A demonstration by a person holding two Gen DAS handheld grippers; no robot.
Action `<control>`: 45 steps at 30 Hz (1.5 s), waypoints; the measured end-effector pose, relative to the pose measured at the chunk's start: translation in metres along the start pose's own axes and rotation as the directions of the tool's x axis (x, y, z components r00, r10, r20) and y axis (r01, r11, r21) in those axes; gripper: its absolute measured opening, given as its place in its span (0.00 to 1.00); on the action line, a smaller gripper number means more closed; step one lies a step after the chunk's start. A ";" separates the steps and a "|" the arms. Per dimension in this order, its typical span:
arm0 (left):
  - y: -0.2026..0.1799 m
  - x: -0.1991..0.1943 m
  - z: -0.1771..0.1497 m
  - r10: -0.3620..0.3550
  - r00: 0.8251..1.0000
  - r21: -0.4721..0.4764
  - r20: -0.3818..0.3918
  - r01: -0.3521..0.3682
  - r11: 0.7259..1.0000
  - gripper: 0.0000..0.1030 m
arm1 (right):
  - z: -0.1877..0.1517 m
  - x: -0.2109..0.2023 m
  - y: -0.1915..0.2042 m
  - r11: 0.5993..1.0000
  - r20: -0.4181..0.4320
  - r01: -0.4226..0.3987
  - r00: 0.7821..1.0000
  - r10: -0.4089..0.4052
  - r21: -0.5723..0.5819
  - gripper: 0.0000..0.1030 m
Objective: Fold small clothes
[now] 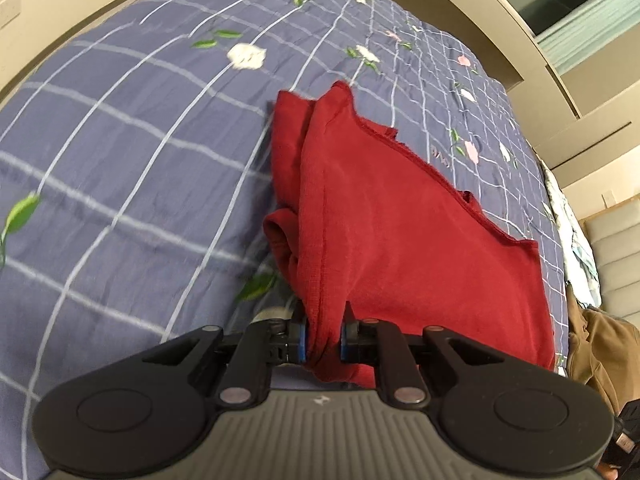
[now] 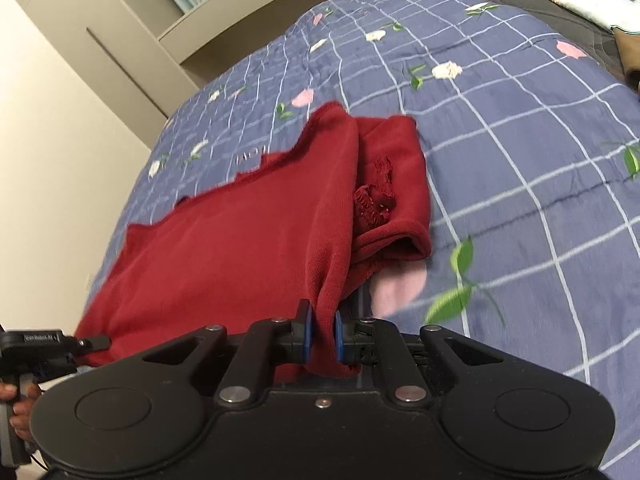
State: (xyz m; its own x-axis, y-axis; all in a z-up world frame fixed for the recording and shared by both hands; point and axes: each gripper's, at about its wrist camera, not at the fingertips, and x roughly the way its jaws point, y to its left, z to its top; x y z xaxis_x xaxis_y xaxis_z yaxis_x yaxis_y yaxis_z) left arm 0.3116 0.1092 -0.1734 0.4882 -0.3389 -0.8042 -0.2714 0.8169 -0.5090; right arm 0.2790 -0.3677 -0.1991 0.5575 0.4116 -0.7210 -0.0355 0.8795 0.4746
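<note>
Red garment (image 1: 392, 232) on the checked bedspread (image 1: 120, 160), partly folded: one side already doubled over. Left tool (image 1: 323, 340) and right tool (image 2: 321, 336) each pinch a near corner of the garment; further folds likely remain.

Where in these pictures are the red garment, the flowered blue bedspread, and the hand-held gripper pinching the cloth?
red garment (image 1: 400, 240), left wrist view, on its flat upper layer.
blue bedspread (image 1: 120, 140), left wrist view, on a bare checked patch.
right hand-held gripper (image 2: 321, 338), right wrist view, between its blue-padded fingertips, shut on the garment's edge.
</note>
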 end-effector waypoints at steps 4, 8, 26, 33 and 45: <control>0.000 0.009 -0.002 0.021 1.000 0.010 0.003 -0.021 1.000 0.22 | -0.001 0.004 0.008 0.994 0.014 0.063 0.998 -0.062 -0.090 0.32; -0.001 0.011 -0.003 0.041 0.999 0.001 0.002 -0.041 0.999 0.47 | 0.011 -0.002 0.009 0.986 0.101 0.119 0.989 -0.107 -0.118 0.52; 0.002 0.018 -0.008 0.056 0.998 -0.023 0.013 -0.055 0.998 0.80 | 0.041 0.035 0.008 0.912 0.185 0.357 0.928 -0.323 -0.203 0.55; 0.016 0.012 -0.004 0.045 0.998 -0.101 0.039 -0.040 0.994 0.91 | 0.038 0.031 0.065 0.867 0.295 0.311 0.934 -0.202 -0.390 0.86; 0.017 0.029 0.010 0.057 0.996 -0.124 0.067 -0.049 0.991 0.93 | -0.010 0.095 0.140 0.739 0.291 0.285 0.948 -0.125 -0.611 0.94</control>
State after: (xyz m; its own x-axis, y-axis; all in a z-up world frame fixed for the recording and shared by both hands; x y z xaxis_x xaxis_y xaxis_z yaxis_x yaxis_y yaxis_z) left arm 0.3289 0.1180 -0.2024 0.5261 -0.2595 -0.8099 -0.3957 0.7682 -0.5032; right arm 0.3190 -0.2027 -0.2062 0.7746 0.2108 -0.5963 -0.3740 0.9129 -0.1632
